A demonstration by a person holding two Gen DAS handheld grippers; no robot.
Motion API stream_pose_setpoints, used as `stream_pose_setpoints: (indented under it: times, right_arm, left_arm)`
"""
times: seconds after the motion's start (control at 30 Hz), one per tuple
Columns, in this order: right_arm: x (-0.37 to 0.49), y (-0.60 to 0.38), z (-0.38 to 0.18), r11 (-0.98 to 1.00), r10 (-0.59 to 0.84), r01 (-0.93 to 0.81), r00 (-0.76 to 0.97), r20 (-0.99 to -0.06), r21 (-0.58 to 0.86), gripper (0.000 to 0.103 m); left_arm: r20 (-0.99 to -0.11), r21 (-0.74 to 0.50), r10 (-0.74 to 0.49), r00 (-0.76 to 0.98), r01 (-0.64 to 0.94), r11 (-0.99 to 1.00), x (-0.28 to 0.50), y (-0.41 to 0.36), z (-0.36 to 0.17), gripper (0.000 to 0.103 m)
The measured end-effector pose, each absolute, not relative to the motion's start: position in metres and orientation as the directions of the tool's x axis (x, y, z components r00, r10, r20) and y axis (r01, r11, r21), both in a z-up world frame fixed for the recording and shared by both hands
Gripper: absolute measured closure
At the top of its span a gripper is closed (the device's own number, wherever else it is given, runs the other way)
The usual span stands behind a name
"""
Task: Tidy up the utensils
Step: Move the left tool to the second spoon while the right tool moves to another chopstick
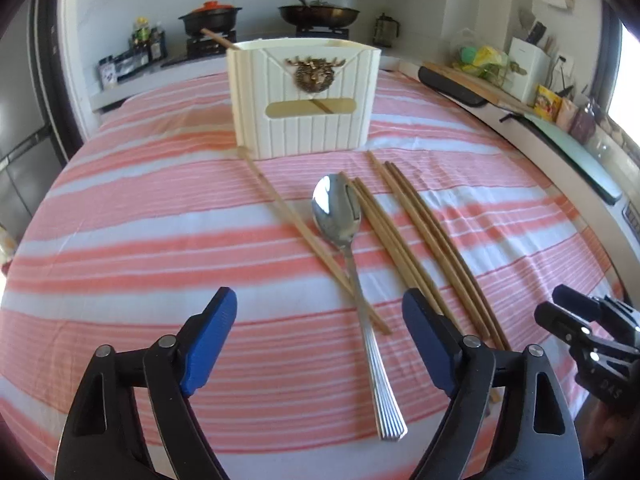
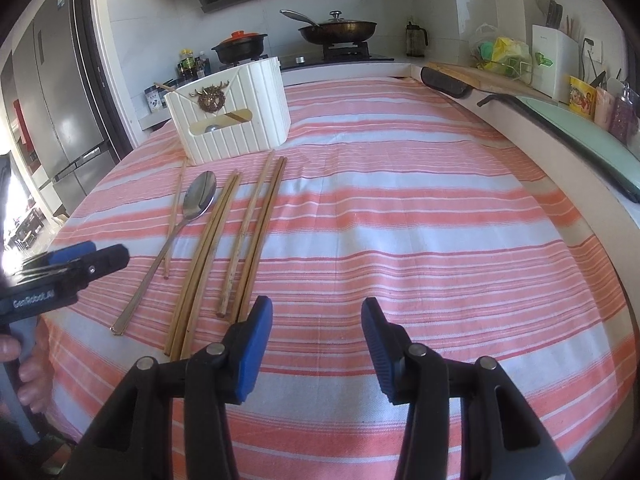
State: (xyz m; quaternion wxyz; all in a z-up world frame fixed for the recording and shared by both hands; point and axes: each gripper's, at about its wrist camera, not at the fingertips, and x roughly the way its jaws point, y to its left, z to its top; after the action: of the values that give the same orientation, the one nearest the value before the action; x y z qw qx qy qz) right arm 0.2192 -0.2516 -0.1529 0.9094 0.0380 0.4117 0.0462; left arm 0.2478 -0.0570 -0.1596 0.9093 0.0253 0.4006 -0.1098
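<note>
A white ribbed utensil holder [image 1: 304, 96] [image 2: 230, 112] with a brass deer ornament stands on the striped cloth; a chopstick [image 1: 218, 40] sticks out of its left side. In front lie a metal spoon [image 1: 348, 256] [image 2: 176, 236], a single chopstick [image 1: 304, 236] left of it, and several brown chopsticks [image 1: 420, 240] [image 2: 236, 240] to its right. My left gripper [image 1: 318, 312] is open and empty, above the spoon's handle. My right gripper [image 2: 316, 320] is open and empty, just right of the chopsticks' near ends. The right gripper also shows in the left wrist view [image 1: 560, 308], the left gripper in the right wrist view [image 2: 96, 256].
The table wears a pink and white striped cloth [image 2: 420, 220]. Behind it is a counter with a stove, a black pot [image 1: 210, 18] and a frying pan [image 1: 318, 14]. A sink counter with a cutting board [image 2: 480, 78] and containers runs along the right. A fridge [image 2: 60, 100] stands at left.
</note>
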Motion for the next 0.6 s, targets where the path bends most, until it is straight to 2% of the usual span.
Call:
stream_pose_setpoints:
  times: [0.23, 0.5, 0.57, 0.6]
  right_arm:
    - [0.213, -0.254, -0.144, 0.991, 0.129, -0.055, 0.666, -0.735, 0.124, 0.056]
    - [0.224, -0.260, -0.143, 0.989, 0.139, -0.055, 0.656, -0.742, 0.137, 0.056]
    - [0.240, -0.255, -0.146, 0.988, 0.155, -0.086, 0.626, -0.764, 0.130, 0.056]
    - [0.249, -0.252, -0.149, 0.985, 0.175, -0.105, 0.606, -0.776, 0.141, 0.056]
  left_arm:
    - [-0.806, -0.002, -0.148, 0.573, 0.248, 0.969, 0.292, -0.082, -0.183, 0.061]
    - [-0.823, 0.092, -0.075, 0.564, 0.262, 0.961, 0.303, -0.096, -0.181, 0.061]
    - [-0.824, 0.089, -0.075, 0.562, 0.258, 0.962, 0.308, -0.097, -0.180, 0.067]
    - [-0.821, 0.087, -0.075, 0.567, 0.254, 0.963, 0.309, -0.096, -0.180, 0.074]
